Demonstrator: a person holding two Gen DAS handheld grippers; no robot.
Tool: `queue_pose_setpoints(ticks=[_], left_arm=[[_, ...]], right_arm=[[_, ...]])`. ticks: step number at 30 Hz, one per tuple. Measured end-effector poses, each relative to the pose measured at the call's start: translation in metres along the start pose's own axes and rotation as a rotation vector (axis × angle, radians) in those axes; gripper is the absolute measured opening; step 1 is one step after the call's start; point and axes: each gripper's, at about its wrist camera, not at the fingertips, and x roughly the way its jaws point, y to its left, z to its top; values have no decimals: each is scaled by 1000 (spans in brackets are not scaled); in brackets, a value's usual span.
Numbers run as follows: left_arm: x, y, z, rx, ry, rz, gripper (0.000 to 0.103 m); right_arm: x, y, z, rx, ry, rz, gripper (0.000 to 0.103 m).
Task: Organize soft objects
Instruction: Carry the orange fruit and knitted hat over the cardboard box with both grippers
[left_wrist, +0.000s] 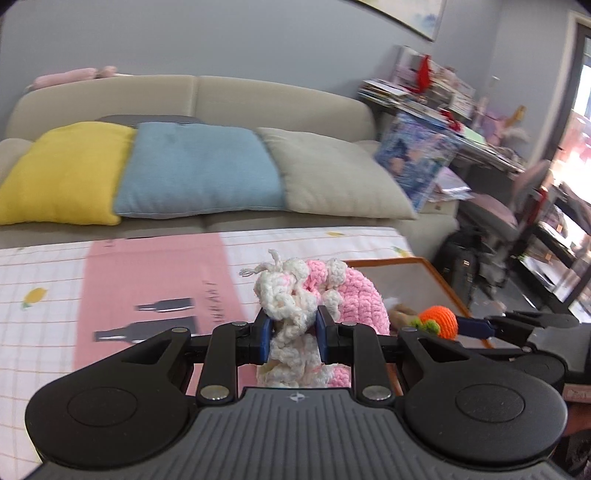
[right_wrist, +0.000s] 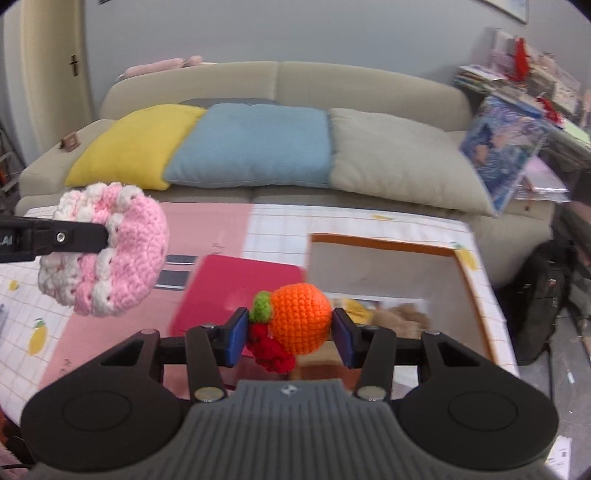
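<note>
My left gripper (left_wrist: 294, 334) is shut on a pink and white crocheted piece (left_wrist: 295, 295) and holds it above the table. It also shows in the right wrist view (right_wrist: 118, 254), at the left, with one left finger (right_wrist: 74, 238) across it. My right gripper (right_wrist: 291, 332) is shut on an orange crocheted fruit (right_wrist: 301, 317) with a green top and a red piece, held above the table near an orange-rimmed box (right_wrist: 384, 242). The fruit also shows in the left wrist view (left_wrist: 441, 320).
The table has a checked cloth (right_wrist: 332, 221) with a pink panel. A red mat (right_wrist: 236, 280) lies left of the box. The box (left_wrist: 391, 263) holds a brown plush (right_wrist: 406, 314). Behind is a sofa (left_wrist: 258, 96) with three cushions. Cluttered shelves stand at the right.
</note>
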Motion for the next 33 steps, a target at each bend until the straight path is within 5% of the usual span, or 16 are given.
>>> queue_pose_setpoints(ticks=[13, 20, 27, 33], left_arm=[[41, -69, 23, 89, 37, -169, 27], [87, -108, 18, 152, 137, -237, 27], [120, -131, 10, 233, 177, -178, 27], [145, -135, 32, 281, 150, -84, 27]], right_arm=[[-22, -93, -20, 125, 20, -98, 48], [-5, -130, -29, 158, 81, -105, 48], [21, -139, -36, 123, 120, -99, 48], [49, -146, -10, 71, 86, -66, 48]])
